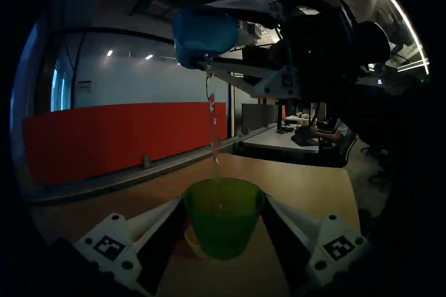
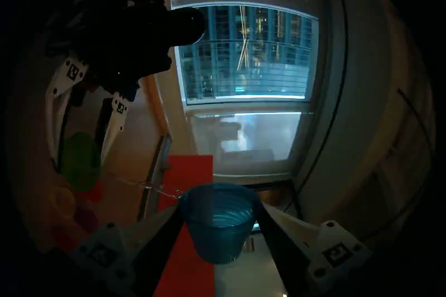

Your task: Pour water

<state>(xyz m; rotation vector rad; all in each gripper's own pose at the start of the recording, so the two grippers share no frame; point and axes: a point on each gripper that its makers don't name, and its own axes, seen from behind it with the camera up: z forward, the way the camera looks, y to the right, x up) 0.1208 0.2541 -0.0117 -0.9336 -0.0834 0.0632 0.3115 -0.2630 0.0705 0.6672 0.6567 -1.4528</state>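
Gripping a green cup between both jaws of the left gripper, upright and mouth up, low over the wooden worktop; contact with the worktop not clear. Catching a thin stream of water that drops straight into the open mouth from above the jaws. Higher up and ahead of them, clenching a blue cup between both jaws of the right gripper, tipped hard over with its lip directly above the green cup. In the right gripper view, holding that blue cup close between the jaws, water inside, a fine thread leaving the rim to the left. Beyond the left jaws, a long red panel past the worktop's far edge. Behind the right gripper, a dark-clothed person. Past the right jaws, a large window.
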